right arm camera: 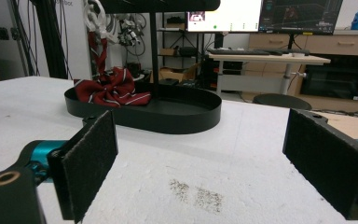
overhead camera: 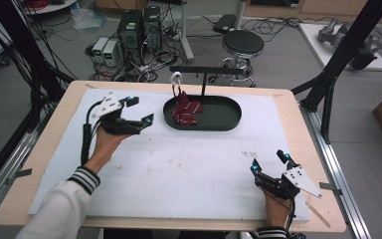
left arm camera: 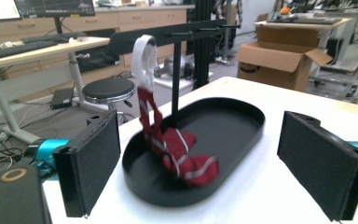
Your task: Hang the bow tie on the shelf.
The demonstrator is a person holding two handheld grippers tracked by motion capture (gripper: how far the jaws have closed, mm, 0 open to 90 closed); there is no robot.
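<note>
Two open claws, left claw (overhead camera: pixel 140 110), right claw (overhead camera: pixel 268 163), one tray (overhead camera: pixel 229 115), one red tie (overhead camera: pixel 185 110)

Open room: the white mat (overhead camera: pixel 189 169) lies bare from the tabletop's near edge up to the tray, between the two grippers.
Obstacle, far edge: black oval tray (overhead camera: pixel 229 119) with an upright post and crossbar (overhead camera: pixel 206 70) above it.
Hanging in the way: white hook (overhead camera: pixel 176 78) and red striped cloth (overhead camera: pixel 185 110), at the tray's left end.

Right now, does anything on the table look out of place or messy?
The red striped cloth hangs from a white clip on the rack, its lower end crumpled in the black tray. A faint dark smudge marks the white mat.
</note>
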